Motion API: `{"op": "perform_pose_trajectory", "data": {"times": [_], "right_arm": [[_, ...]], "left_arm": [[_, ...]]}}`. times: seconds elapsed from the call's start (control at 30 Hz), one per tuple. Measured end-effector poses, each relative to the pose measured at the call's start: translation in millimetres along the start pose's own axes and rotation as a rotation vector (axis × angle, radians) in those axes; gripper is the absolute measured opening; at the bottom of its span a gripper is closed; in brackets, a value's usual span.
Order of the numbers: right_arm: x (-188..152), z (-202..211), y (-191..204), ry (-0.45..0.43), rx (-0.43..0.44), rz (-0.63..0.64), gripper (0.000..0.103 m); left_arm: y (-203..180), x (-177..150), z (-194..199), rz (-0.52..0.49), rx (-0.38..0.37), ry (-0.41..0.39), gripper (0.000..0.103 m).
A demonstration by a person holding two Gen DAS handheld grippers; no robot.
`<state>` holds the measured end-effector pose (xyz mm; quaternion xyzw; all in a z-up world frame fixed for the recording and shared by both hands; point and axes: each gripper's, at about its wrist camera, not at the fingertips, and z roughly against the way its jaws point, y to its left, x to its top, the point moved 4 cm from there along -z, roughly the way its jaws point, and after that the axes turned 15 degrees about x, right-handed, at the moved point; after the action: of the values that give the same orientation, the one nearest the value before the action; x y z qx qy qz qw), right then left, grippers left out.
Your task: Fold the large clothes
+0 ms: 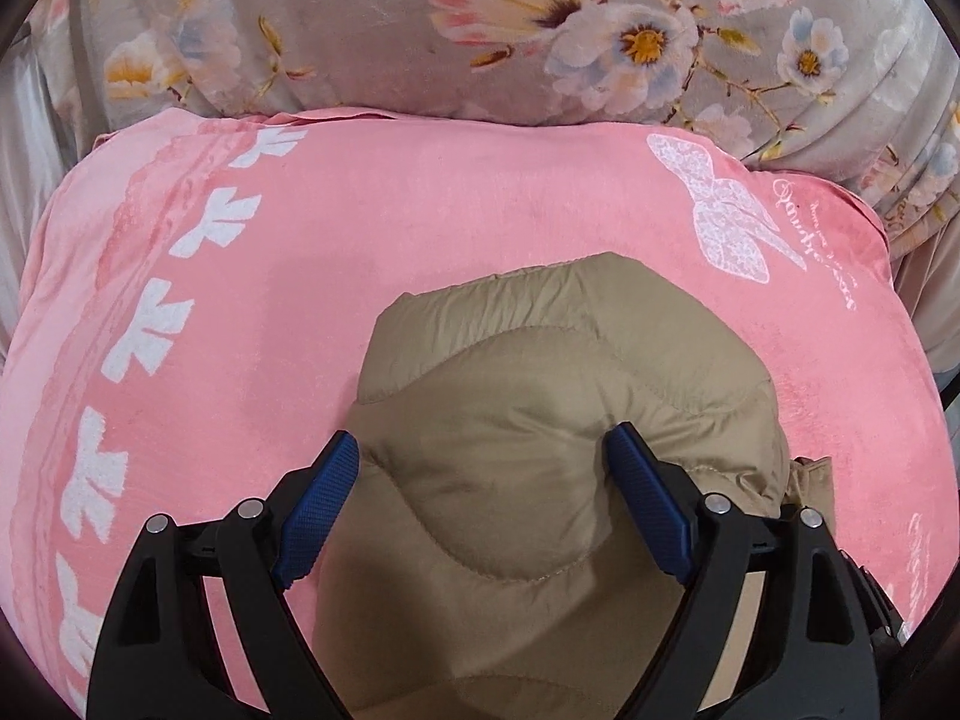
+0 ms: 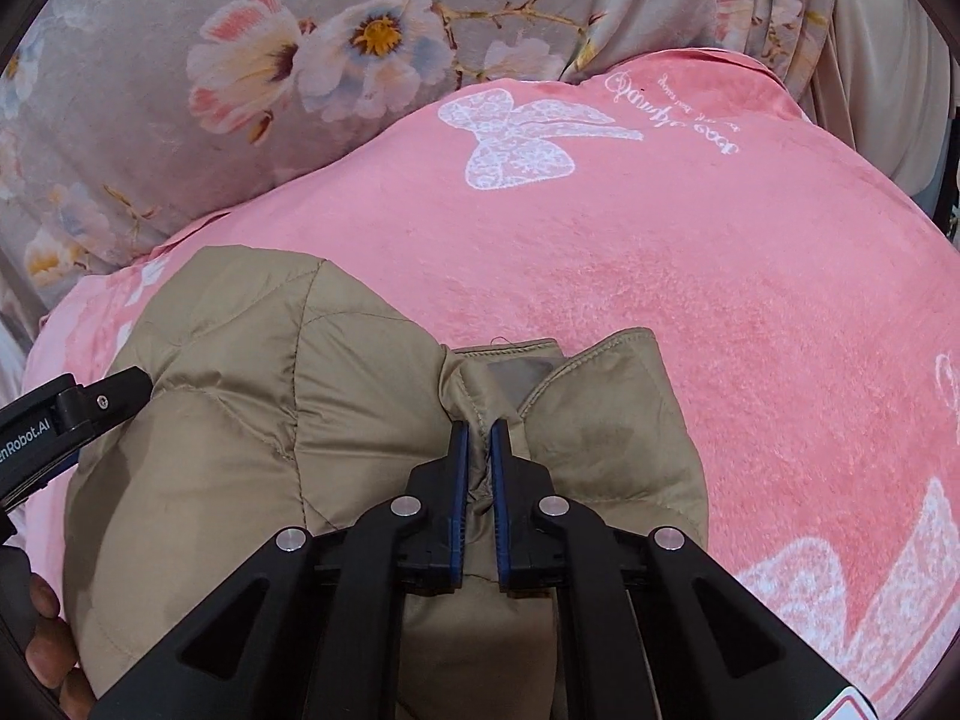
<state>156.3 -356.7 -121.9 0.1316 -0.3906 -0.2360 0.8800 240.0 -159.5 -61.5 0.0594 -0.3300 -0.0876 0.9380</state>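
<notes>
While right gripper [image 2: 478,450] pinches tan jacket [image 2: 252,396], left gripper [image 1: 483,456] agape astride it.

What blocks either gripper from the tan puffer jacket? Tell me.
Nothing visible. The right gripper is shut on the tan puffer jacket; the left gripper straddles it, open, on the pink blanket.

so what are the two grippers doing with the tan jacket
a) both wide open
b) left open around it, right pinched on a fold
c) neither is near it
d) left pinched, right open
b: the left gripper has its jaws spread around the jacket, while the right gripper is closed on a fold of it.
</notes>
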Motion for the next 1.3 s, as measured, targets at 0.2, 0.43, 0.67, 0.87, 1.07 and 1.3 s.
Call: {"op": "perform_pose_trajectory", "data": {"times": [0.2, 0.43, 0.67, 0.87, 1.07, 1.3], "right_arm": [[-3, -11, -8, -0.005, 0.019, -0.011, 0.007], [-6, -17, -11, -0.01, 0.036, -0.017, 0.008], [-6, -19, -12, -0.016, 0.056, -0.025, 0.008], [-7, -21, -13, -0.018, 0.06, -0.027, 0.008], [-6, -22, -13, -0.021, 0.062, -0.028, 0.009], [-6, -22, -13, -0.023, 0.062, -0.026, 0.009]], "left_arm": [[-12, -6, -11, -0.015, 0.027, -0.026, 0.092], [-18, -10, -24, -0.026, 0.04, -0.04, 0.096], [-25, -14, -29, -0.032, 0.071, -0.069, 0.098], [-27, -15, -32, -0.034, 0.085, -0.088, 0.098], [-27, -16, -33, -0.033, 0.091, -0.098, 0.098], [-30, -16, -35, -0.034, 0.105, -0.114, 0.098]]}}
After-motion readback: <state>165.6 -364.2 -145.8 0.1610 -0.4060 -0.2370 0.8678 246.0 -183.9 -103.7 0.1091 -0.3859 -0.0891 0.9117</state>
